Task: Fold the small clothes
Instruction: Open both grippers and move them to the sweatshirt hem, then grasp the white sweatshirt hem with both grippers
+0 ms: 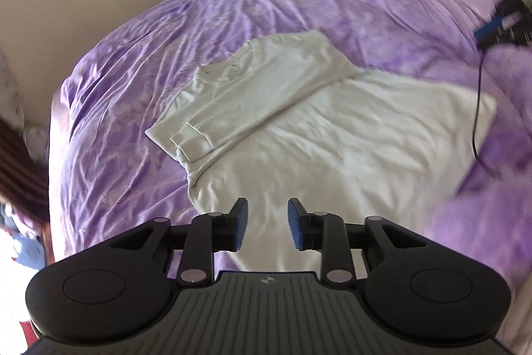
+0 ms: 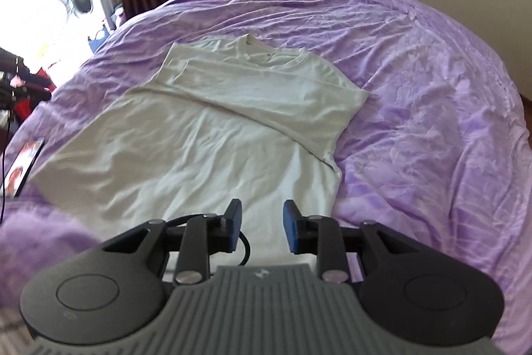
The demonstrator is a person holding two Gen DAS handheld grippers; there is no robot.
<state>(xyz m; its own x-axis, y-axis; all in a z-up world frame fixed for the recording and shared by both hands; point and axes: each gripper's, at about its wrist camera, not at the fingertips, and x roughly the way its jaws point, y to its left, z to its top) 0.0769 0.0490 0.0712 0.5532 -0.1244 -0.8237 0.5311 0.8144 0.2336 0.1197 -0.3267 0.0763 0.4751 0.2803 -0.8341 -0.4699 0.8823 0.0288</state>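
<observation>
Both grippers up off the bed, nothing held.
Left gripper (image 1: 267,223): jaws apart, empty, above the near hem of the pale shirt (image 1: 332,128). Shirt lies flat on the purple bedspread (image 1: 133,88), sleeves folded across the chest. Right gripper (image 2: 261,227): jaws apart, empty, same hem.

The left gripper (image 1: 268,223) pointed steeply downward, jaws apart, nothing between them; the right gripper (image 2: 261,225) likewise, empty.
</observation>
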